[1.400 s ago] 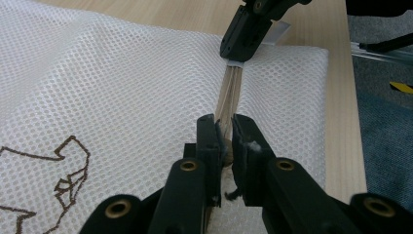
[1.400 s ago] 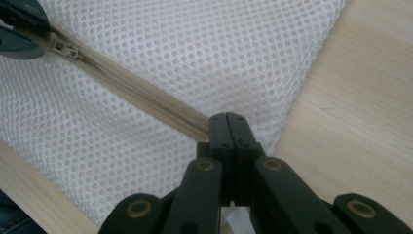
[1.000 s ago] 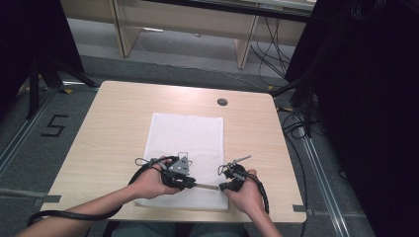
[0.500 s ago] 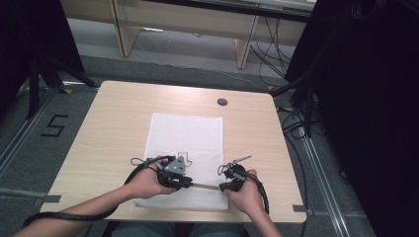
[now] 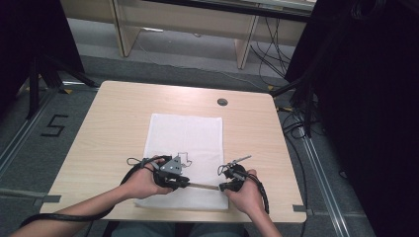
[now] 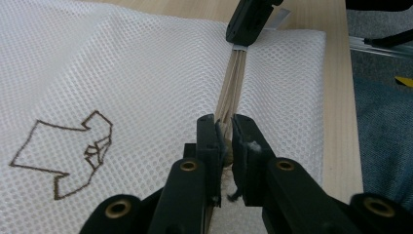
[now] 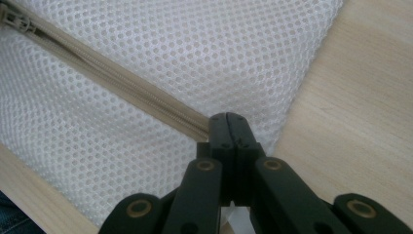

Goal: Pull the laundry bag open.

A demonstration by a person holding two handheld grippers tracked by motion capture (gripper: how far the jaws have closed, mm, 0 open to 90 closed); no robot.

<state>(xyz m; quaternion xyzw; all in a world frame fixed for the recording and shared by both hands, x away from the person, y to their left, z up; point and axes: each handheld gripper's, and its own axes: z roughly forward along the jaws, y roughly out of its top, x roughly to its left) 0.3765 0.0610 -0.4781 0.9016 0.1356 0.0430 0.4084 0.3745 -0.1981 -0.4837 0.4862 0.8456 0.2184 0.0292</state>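
A white mesh bag (image 5: 185, 136) lies flat on the wooden table (image 5: 113, 118), with a brown outline drawing (image 6: 73, 153) on it. A beige zipper (image 5: 203, 186) runs along its near end. My left gripper (image 5: 185, 183) is shut on the zipper pull (image 6: 225, 146), jaws pointing along the zipper towards the right gripper. My right gripper (image 5: 221, 186) is shut on the zipper's end (image 7: 195, 127) at the bag's right edge. In the right gripper view the zipper (image 7: 112, 80) stretches away to the upper left.
A small dark round cap (image 5: 222, 102) sits in the table top near the far edge. Cables (image 5: 296, 123) trail over the floor to the right, and a wooden frame (image 5: 183, 29) stands behind the table. Bare wood lies on both sides of the bag.
My left gripper has slid slightly left along the zipper, away from the right gripper. The right gripper has stayed put.
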